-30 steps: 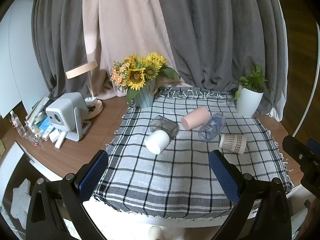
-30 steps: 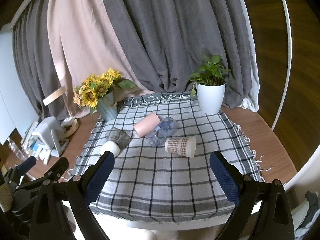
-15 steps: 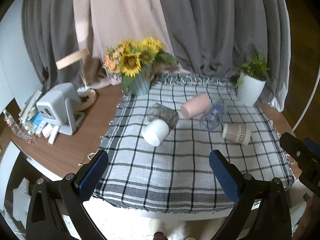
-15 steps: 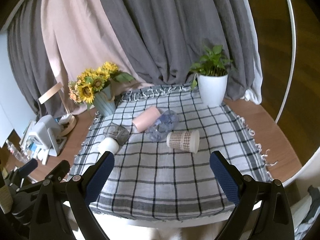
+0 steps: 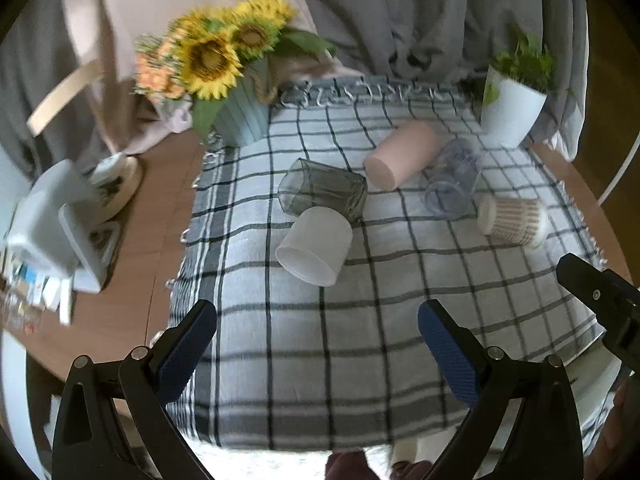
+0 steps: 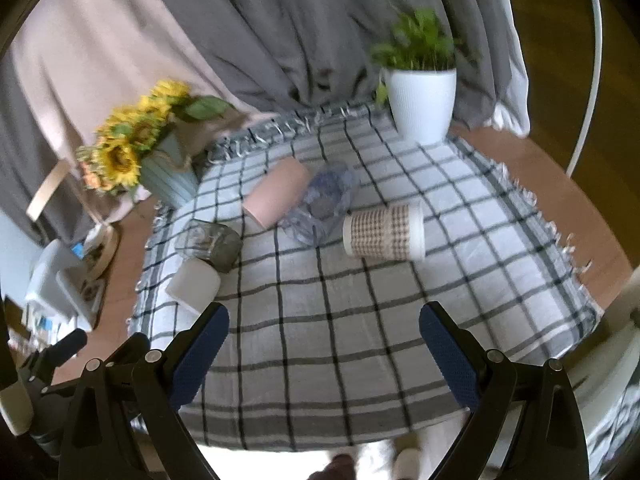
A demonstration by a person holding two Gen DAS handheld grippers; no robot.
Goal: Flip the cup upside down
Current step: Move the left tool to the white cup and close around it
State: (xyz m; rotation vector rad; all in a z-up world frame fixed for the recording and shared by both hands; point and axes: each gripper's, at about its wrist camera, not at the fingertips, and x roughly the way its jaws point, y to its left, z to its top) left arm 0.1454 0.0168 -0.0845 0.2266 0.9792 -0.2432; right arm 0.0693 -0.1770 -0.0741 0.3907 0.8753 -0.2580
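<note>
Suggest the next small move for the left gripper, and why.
Probably ease the left gripper forward and down toward the white cup, lining its fingers up across the cup's sides. Both grippers are open and empty above the near part of the checked cloth; all five cups lie on their sides, and the white one is nearest the left gripper.

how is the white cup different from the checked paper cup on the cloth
The white cup is plain, while the checked paper cup carries a brown houndstooth-like print with a white rim. The white cup lies at the left of the group, touching the smoky glass; the checked paper cup lies apart at the right. Both lie on their sides on the plaid cloth, neither yet flipped.
</note>
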